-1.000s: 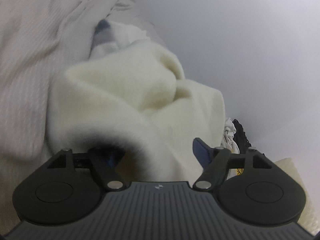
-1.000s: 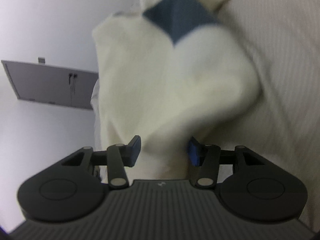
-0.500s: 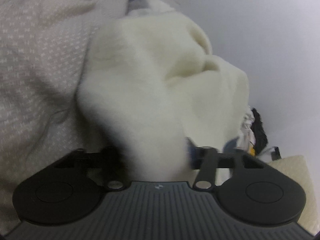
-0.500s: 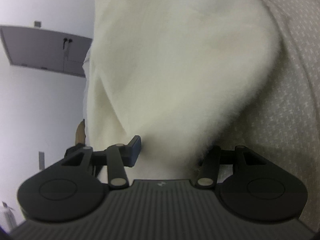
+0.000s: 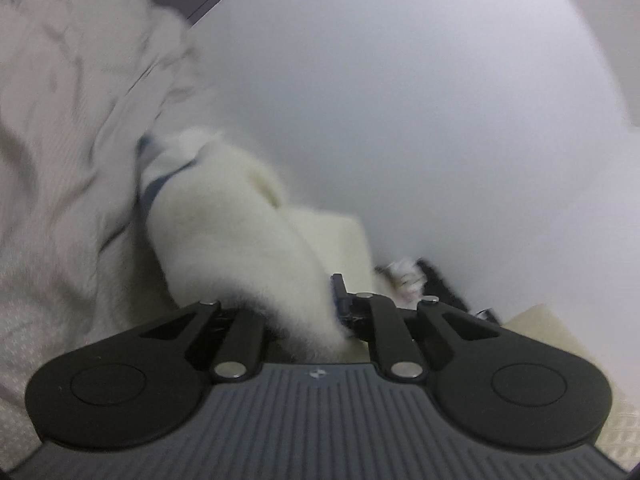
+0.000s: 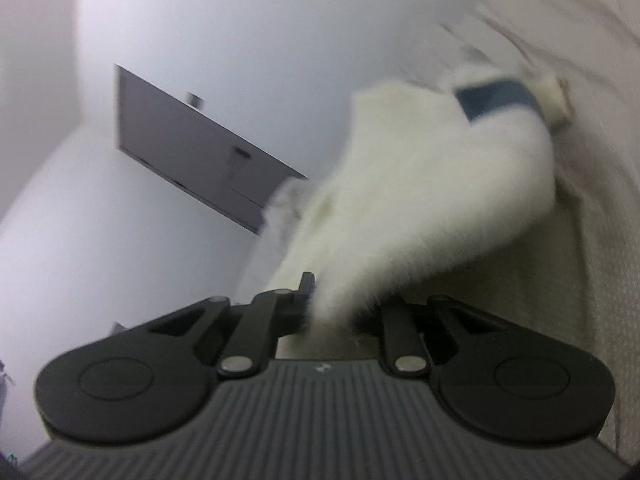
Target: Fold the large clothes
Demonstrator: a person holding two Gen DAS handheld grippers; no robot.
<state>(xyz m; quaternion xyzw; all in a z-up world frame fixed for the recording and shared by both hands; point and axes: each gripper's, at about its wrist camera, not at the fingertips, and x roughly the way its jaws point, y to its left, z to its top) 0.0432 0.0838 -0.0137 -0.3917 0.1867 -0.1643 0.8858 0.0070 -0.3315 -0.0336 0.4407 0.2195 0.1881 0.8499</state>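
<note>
- Fleece garment (image 5: pixel 224 240): cream with a navy band, lifted off the bedspread (image 5: pixel 60 160); runs lengthwise straight ahead of both grippers.
- Left gripper (image 5: pixel 296 312): clamped narrow on the fleece.
- Right gripper (image 6: pixel 340 308): likewise pinching a bunched edge.
- Nearer arm: neither; both hold it.
- Containers: none visible.

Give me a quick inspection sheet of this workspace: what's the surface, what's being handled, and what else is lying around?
Surface: pale textured bedspread, rumpled.
Job's things: fluffy white garment with a blue band, lifted.
Clutter: small dark and white heap, blurred.
Grippers: left gripper and right gripper each clamp a bunch of the garment.
Cables: nothing seen.
Surroundings: white wall; grey panel.
</note>
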